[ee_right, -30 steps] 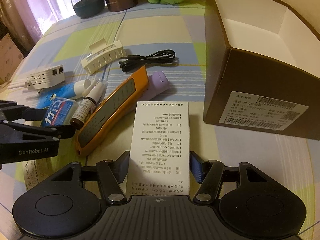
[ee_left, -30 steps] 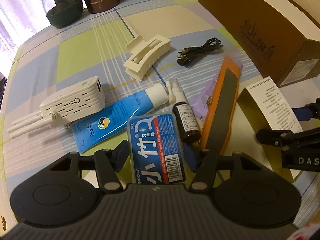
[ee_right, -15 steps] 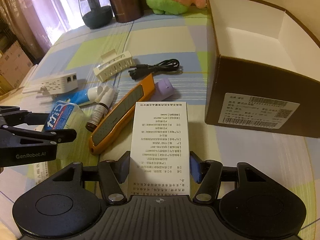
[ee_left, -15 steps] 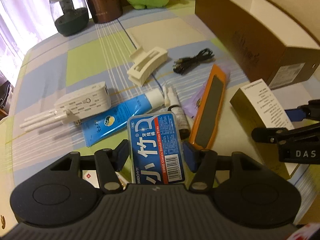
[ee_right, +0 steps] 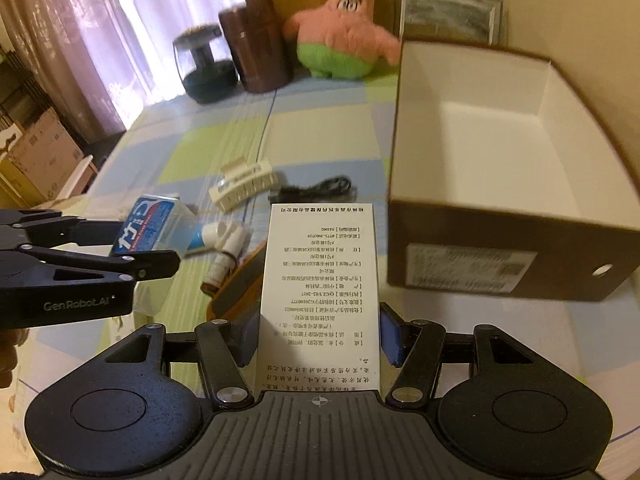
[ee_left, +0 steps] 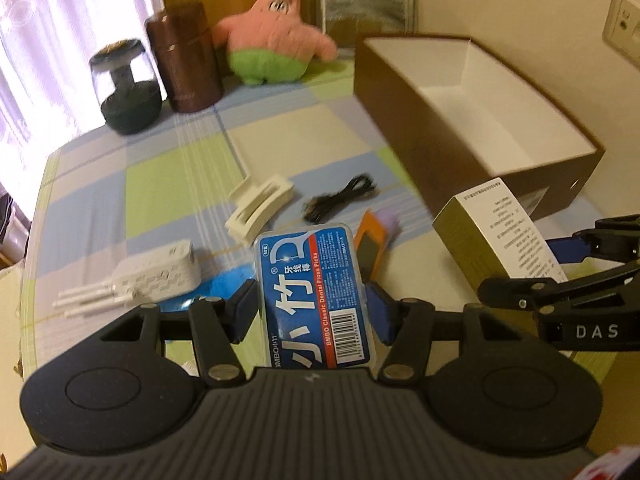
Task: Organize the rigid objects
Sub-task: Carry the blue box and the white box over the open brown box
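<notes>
- The left gripper point(ee_left: 311, 307) squeezes a blue floss pick box point(ee_left: 314, 296) between its two blue pads and holds it up above the table.
- The label on that box reads "BMBO Classic Dental Floss Picks", with big white Chinese letters and a barcode.
- The right gripper point(ee_right: 319, 330) squeezes a white paper carton point(ee_right: 319, 296) from both sides and holds it in the air too.
- The carton's top face is full of small black Chinese print, seen upside down, and its side is gold in the left wrist view.
- The left tool's side reads "GenRobot.AI" in the right wrist view, and the right tool shows "DAS" in the left wrist view.
- Under the two held things, on the checked tablecloth point(ee_left: 168, 184), lie an orange flat gadget with a dark face point(ee_right: 236, 284), a small brown spray bottle point(ee_right: 222, 266) and a blue tube with a white cap point(ee_right: 204, 236).
- A white router with antennas point(ee_left: 148, 276) lies on the left side.
- Farther out are a cream hair claw clip point(ee_left: 260, 210) and a coiled black cable point(ee_left: 340, 196), near each other.
- An open brown cardboard box point(ee_right: 472, 276), white inside, stands on the right, with a blurry printed sticker on its near wall.
- At the back stand a pink star plush toy point(ee_right: 344, 40), a brown canister point(ee_right: 256, 48) and a dark glass jar point(ee_right: 204, 66).
</notes>
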Demonstrator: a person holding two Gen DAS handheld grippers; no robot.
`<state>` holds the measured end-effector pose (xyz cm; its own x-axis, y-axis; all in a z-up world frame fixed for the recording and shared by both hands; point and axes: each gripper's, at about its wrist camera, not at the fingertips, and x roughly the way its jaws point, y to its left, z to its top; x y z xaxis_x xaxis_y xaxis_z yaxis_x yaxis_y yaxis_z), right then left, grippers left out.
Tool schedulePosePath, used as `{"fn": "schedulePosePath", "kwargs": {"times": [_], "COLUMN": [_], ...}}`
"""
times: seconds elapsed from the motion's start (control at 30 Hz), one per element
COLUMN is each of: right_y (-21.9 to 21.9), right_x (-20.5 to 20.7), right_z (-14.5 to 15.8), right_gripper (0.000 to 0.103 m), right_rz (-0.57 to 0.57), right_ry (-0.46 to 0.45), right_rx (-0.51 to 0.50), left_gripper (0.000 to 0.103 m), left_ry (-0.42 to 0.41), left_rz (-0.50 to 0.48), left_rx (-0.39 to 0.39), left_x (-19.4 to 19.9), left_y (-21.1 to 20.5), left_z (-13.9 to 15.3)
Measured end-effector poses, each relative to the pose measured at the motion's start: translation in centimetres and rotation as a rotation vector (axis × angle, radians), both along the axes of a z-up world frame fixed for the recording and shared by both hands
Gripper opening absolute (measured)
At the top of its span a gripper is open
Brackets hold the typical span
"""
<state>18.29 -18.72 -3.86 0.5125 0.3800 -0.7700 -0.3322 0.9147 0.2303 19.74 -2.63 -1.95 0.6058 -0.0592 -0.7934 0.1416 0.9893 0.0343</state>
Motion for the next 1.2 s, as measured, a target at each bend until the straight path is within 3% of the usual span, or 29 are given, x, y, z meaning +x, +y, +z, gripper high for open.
{"fn": "schedulePosePath", "kwargs": {"times": [0.37,0.6,0.87,1.2], "right_y": [-5.0,-9.0,-12.7,-16.5], "right_x": [1.0,3.7,8.2,13.7], "right_z": [5.5,7.1,7.0,5.0], "right_gripper": [0.056,0.056,0.056,0.056], "right_rz": [-0.034,-0.103,-0.148,-0.181], "right_ry": [-0.092,-0.157,-0.186,-0.181], "right_rx": [0.057,0.043,0.027,0.007], "left_gripper": [0.054,0.054,0.054,0.054], "left_ry": [-0.094,-0.122,-0.103,-0.039], "left_rz": [-0.086,-0.126,-0.136,-0.114], "left_rx": [-0.054,-0.089,-0.106,-0.094], "left_x": [2.6,5.6,10.2,15.4], "left_y": [-5.6,-9.5,-13.6,-17.0], "left_z": [4.0,5.3,4.9,2.4]}}
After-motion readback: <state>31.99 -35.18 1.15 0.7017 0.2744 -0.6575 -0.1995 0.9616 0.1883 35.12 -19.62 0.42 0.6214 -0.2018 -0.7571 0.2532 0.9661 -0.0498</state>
